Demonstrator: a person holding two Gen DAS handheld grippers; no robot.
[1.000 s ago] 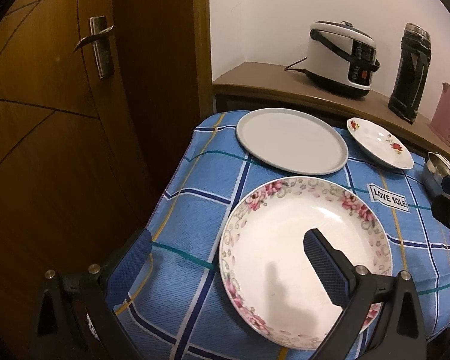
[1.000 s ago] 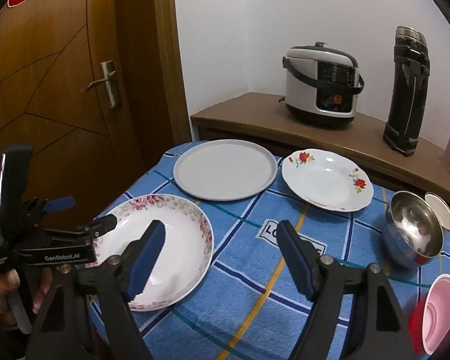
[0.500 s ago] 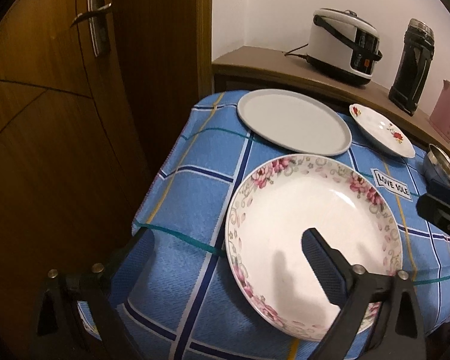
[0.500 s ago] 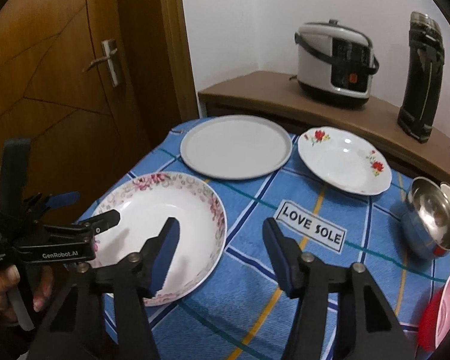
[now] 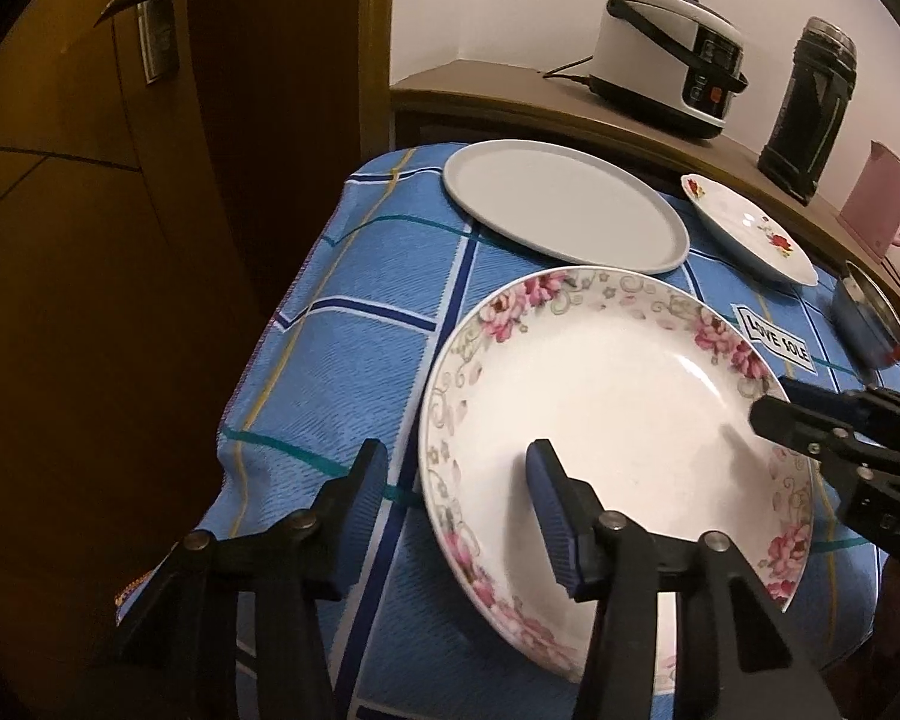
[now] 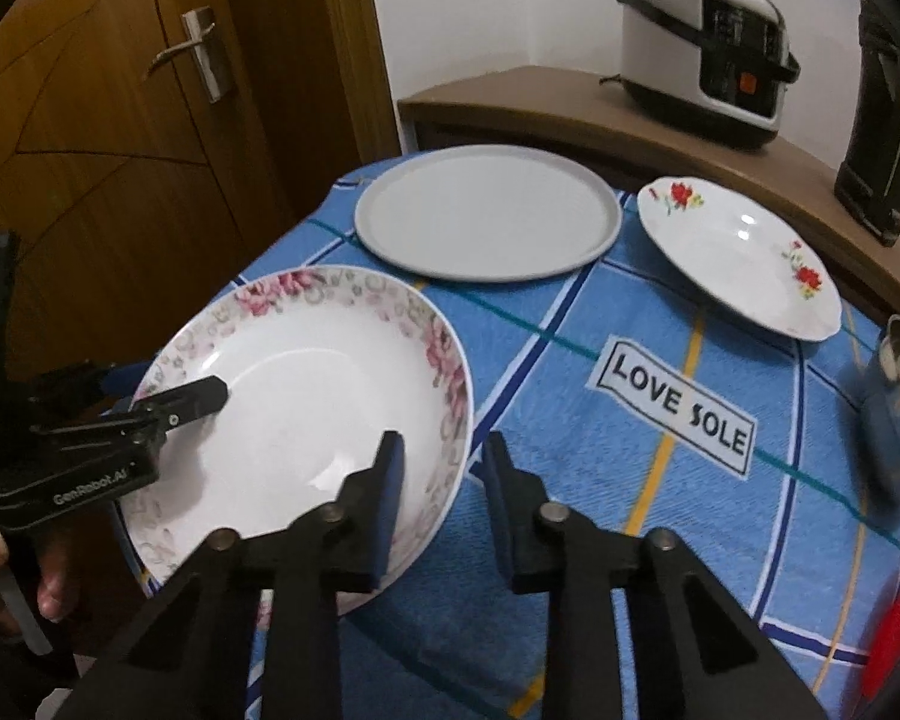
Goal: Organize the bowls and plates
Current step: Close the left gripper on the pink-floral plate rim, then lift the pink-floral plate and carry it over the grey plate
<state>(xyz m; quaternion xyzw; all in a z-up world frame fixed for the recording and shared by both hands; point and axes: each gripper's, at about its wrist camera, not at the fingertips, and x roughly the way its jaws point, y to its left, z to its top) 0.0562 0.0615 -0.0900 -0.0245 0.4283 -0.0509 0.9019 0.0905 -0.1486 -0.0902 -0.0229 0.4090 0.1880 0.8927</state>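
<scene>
Here I am closing both grippers around opposite rims of the pink-flowered plate (image 5: 618,420) on the blue checked tablecloth (image 6: 660,480): left gripper (image 5: 456,468) and right gripper (image 6: 444,462) each straddling an edge, jaws narrowing, pads not yet pressing

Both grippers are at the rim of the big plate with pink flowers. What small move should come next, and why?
Probably finish closing both grippers on the pink-flower plate before any lift. The left gripper and the right gripper each straddle its rim, on opposite sides, and their jaws are closing, but a gap still shows at each rim. The plate lies on the blue tablecloth, so lifting now could let it slip.
</scene>
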